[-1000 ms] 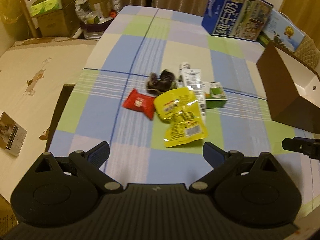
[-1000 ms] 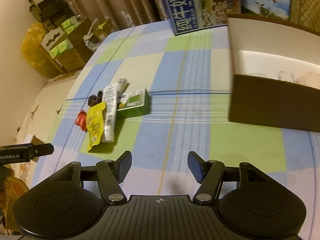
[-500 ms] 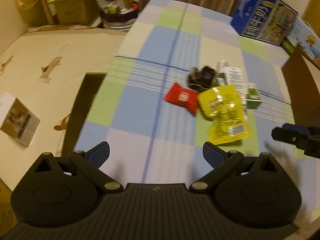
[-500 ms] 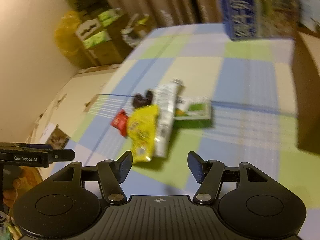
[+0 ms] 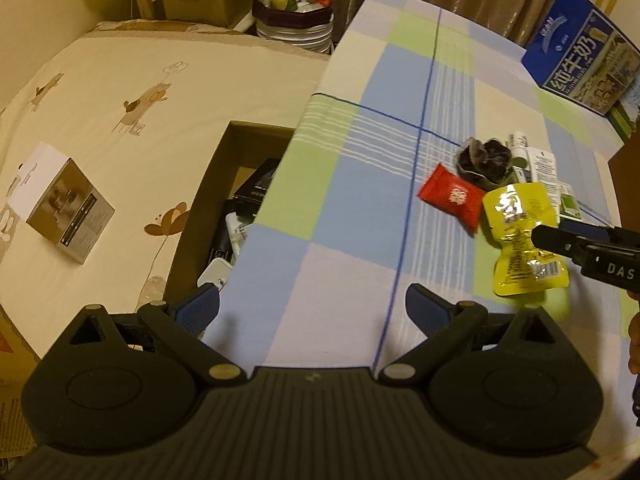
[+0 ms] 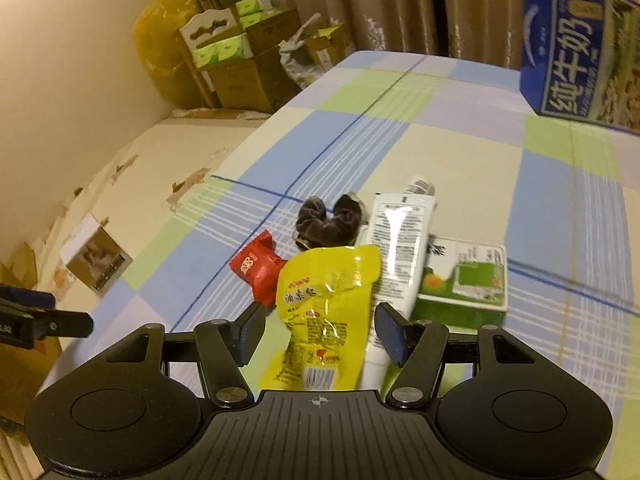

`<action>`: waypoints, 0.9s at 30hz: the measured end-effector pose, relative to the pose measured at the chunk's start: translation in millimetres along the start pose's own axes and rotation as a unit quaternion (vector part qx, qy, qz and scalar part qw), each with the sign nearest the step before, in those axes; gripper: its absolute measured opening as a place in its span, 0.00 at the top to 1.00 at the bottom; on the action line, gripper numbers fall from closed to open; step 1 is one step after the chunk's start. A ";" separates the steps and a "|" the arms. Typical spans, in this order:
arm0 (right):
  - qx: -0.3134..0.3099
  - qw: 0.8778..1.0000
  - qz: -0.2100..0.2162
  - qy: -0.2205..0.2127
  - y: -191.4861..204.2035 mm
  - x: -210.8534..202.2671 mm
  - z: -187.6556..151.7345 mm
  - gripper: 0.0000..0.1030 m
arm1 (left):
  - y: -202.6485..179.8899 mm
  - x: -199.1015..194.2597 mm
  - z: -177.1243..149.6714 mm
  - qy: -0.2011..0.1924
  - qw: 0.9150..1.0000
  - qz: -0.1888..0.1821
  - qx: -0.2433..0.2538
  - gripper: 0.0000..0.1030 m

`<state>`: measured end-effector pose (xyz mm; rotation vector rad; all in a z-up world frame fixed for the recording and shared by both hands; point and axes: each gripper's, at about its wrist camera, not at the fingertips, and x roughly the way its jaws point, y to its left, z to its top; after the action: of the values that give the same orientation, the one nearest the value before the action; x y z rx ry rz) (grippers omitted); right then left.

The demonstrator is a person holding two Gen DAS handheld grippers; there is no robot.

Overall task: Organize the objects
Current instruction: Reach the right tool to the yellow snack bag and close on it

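1. Hanging over the near left edge of the checked tablecloth (image 5: 360,200), the left gripper (image 5: 312,308) has its jaws spread wide with nothing between them, well left of the yellow packet (image 6: 328,304); it looks parked out of the way.
2. Just left of the yellow packet lies a red sweet wrapper (image 6: 256,268), its corner tucked under the packet's edge; behind the packet sits a dark hair scrunchie (image 6: 328,224).
3. The right gripper (image 6: 320,332) has its jaws apart on either side of the yellow packet's lower half, not yet closed on it. This looks like the approach to the first pick, since the packet lies on top of the pile.
4. Right of the packet lies a white tube (image 6: 400,248), partly under it, and beyond the tube a green box (image 6: 464,284).
5. Far behind the packet a blue milk carton (image 6: 580,44) stands by curtains; cardboard boxes (image 6: 236,64) crowd the back left corner, and a cream patterned cloth (image 5: 140,120) lies left of the table.
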<state>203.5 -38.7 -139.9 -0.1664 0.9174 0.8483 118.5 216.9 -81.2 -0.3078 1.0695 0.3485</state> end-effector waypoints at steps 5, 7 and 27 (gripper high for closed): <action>-0.052 0.999 -0.016 -0.003 13.0 11.4 -2.8 0.43 | 4.6 3.8 0.7 0.004 1.000 0.000 -0.005 0.05; -0.070 0.997 -0.017 -0.003 17.0 14.0 -3.0 0.43 | 4.9 4.5 0.6 0.005 1.000 0.000 -0.007 0.05; -0.102 0.990 0.033 0.092 43.7 16.1 -19.9 0.54 | 12.7 9.0 -0.6 0.010 1.000 0.006 -0.022 0.05</action>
<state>165.1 -9.3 -155.0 -0.3979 1.0110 1.0011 116.5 229.3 -90.5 -0.3450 1.0839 0.3798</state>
